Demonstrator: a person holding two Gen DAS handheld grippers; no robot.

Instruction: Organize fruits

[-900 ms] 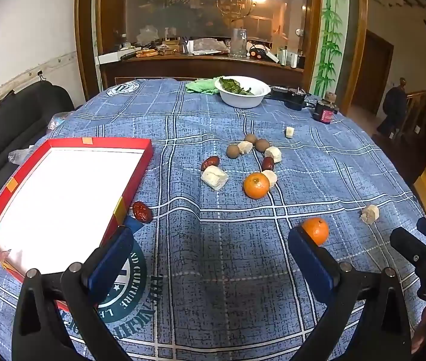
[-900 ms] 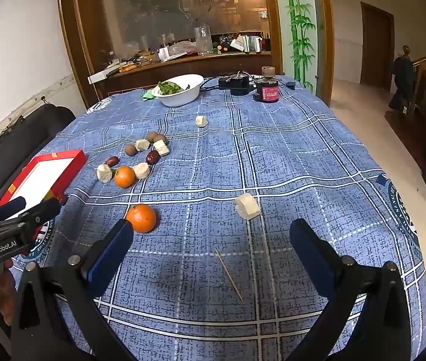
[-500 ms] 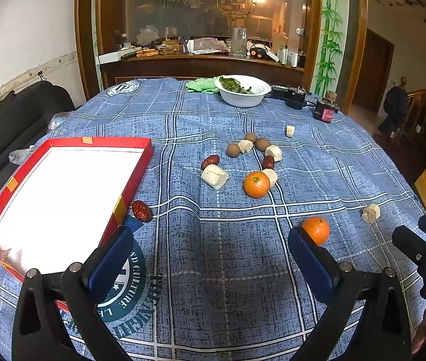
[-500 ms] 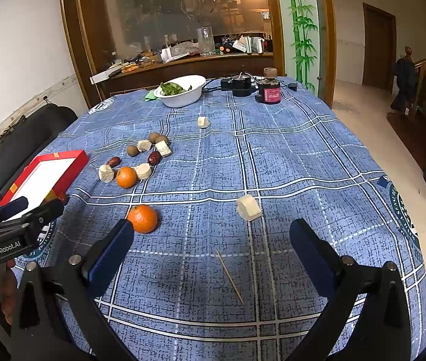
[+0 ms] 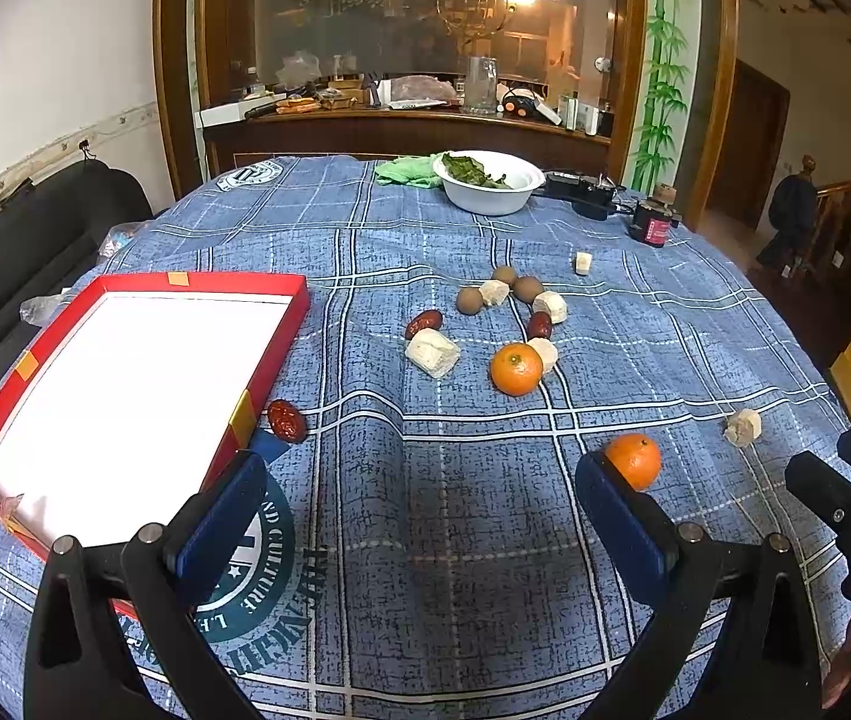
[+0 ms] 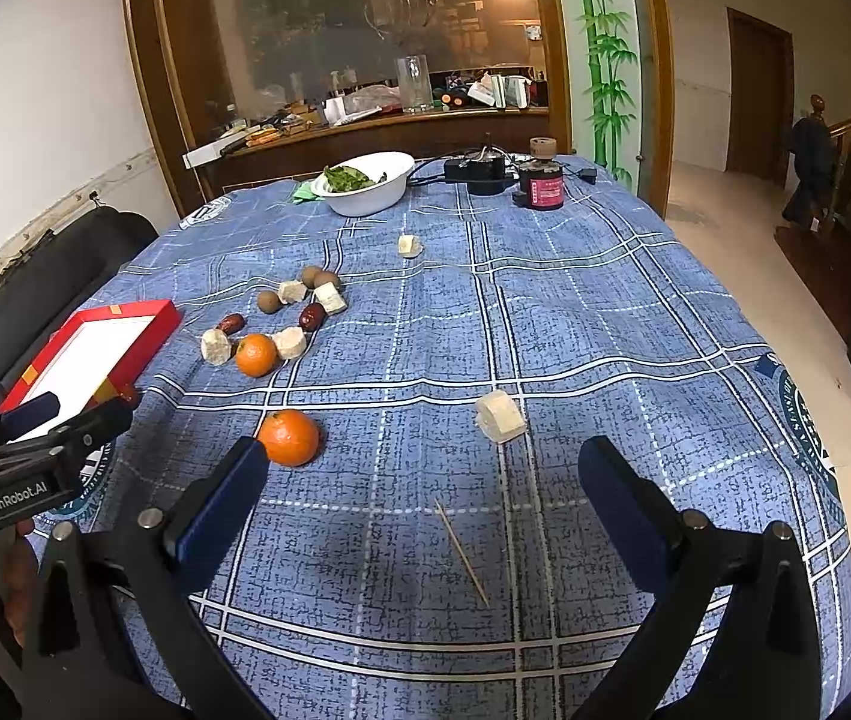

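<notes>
Both hand-held grippers, left and right, gape above the blue plaid tablecloth.

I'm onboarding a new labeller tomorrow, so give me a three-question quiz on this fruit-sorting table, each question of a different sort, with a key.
1. True or false: the red box already holds fruit.
2. Multiple choice: what lies nearest the right gripper? A) the white bowl B) the near orange C) the red-labelled jar
3. Fill in: both the left gripper and the right gripper are ____ and hold nothing.

Key
1. False; its white inside is bare.
2. B; it sits just beyond the tip of that gripper's left finger.
3. Open.
</notes>
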